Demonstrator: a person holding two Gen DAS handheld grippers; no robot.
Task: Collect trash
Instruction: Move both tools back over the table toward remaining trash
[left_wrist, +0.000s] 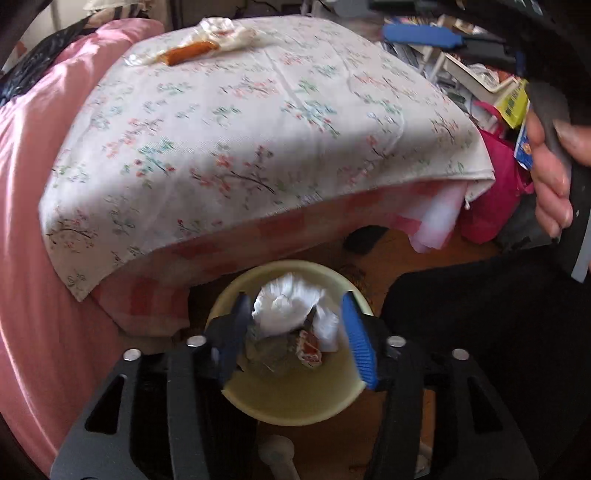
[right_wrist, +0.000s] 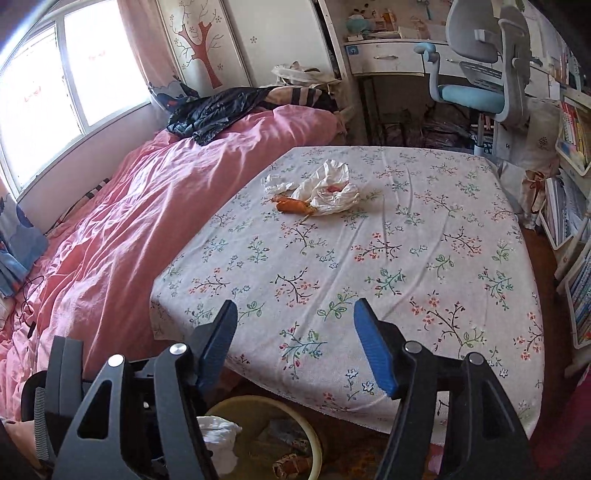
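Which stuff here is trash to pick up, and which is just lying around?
For the job:
round pale-yellow plastic bin
crumpled white tissue inside it
crumpled white plastic bag
orange sausage-shaped scrap

Just lying about:
black jacket
pink duvet
blue-seated desk chair

Left gripper (left_wrist: 295, 332) positioned above yellow bin (left_wrist: 291, 402), jaws spread apart, nothing between them. Bin contains crumpled white tissue (left_wrist: 291, 306) and 1 patterned wrapper (left_wrist: 308, 349). On floral cloth (left_wrist: 258, 140), far edge: orange sausage-like item (left_wrist: 188, 53) touching crumpled plastic bag (left_wrist: 225, 33). Hand (left_wrist: 550, 173) at right edge.
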